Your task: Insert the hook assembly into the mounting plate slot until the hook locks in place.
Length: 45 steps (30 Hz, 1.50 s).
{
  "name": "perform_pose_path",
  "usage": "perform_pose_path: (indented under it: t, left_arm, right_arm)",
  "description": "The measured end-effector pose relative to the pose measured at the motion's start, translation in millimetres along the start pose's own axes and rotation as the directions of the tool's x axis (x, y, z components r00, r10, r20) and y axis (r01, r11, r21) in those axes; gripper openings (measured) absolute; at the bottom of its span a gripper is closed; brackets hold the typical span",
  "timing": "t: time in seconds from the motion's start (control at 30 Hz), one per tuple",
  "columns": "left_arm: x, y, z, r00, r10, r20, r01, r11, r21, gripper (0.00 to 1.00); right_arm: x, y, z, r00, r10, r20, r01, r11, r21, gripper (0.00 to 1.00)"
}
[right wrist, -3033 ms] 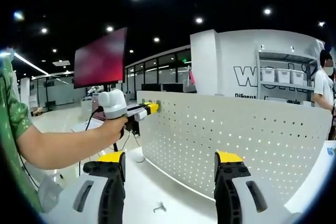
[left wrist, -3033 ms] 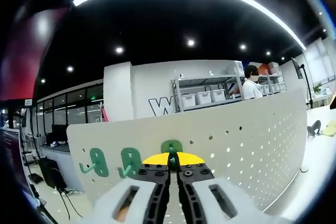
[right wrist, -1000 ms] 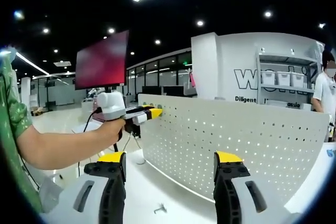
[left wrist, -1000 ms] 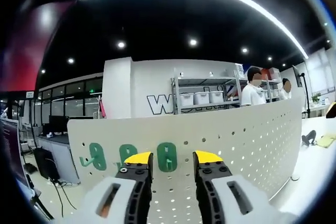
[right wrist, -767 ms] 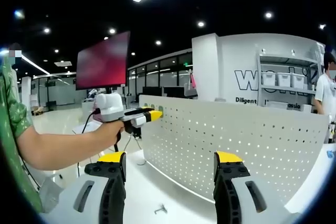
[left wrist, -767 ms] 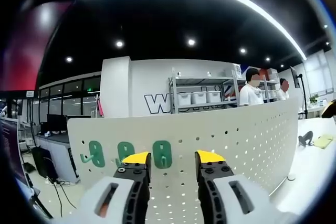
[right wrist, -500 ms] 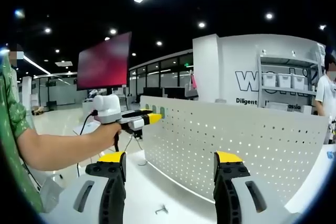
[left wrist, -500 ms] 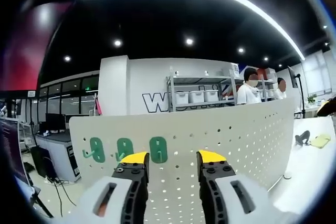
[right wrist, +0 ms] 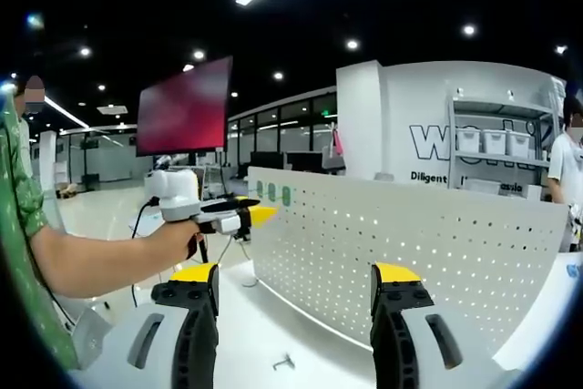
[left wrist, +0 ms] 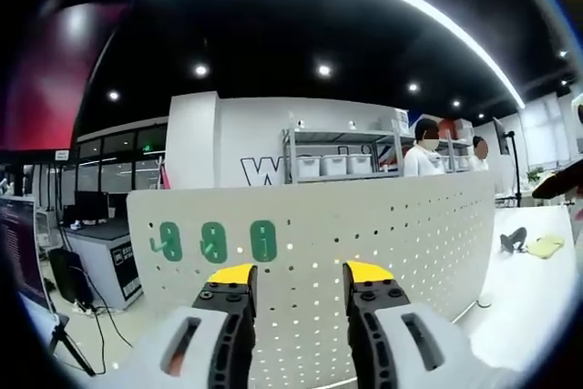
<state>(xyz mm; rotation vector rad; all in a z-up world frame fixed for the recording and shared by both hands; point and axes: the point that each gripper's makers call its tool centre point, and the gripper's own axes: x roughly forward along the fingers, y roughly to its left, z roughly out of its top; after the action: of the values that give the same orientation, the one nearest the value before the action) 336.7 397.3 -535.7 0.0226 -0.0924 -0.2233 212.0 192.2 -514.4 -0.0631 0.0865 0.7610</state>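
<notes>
While three green hooks point(left wrist: 211, 241) sit on the pegboard point(left wrist: 383, 225), both tools gape empty; left tool point(left wrist: 299, 272) apart.

Left gripper lets go of the hook and backs off

The left gripper point(left wrist: 296, 272) now has its jaws apart and sits away from the pegboard point(left wrist: 383, 225), leaving the third green hook point(left wrist: 263, 240) hanging near the board's upper left corner beside the other two.
</notes>
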Motion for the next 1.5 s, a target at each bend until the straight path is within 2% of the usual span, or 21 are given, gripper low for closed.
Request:
perform_pose_path:
  t: [0.37, 1.17, 1.5]
  left_arm:
    - [-18.3, -5.9, -7.5, 1.0, -0.015, -0.02, 0.015, 1.0, -0.002, 0.39]
    - [-79.7, -43.0, -44.3, 0.993, -0.071, -0.096, 0.069, 0.997, -0.03, 0.38]
    - [-100.6, -49.1, -60.0, 0.988, -0.08, -0.129, 0.074, 0.996, -0.052, 0.38]
  right_arm:
    - [-4.7, 3.2, -1.0, 1.0, -0.003, 0.004, 0.003, 1.0, 0.004, 0.69]
    - [-21.6, 16.6, -9.1, 1.0, 0.0, -0.004, 0.0, 1.0, 0.009, 0.68]
    - [-24.9, 20.7, -14.8, 1.0, 0.003, -0.014, -0.003, 1.0, 0.01, 0.68]
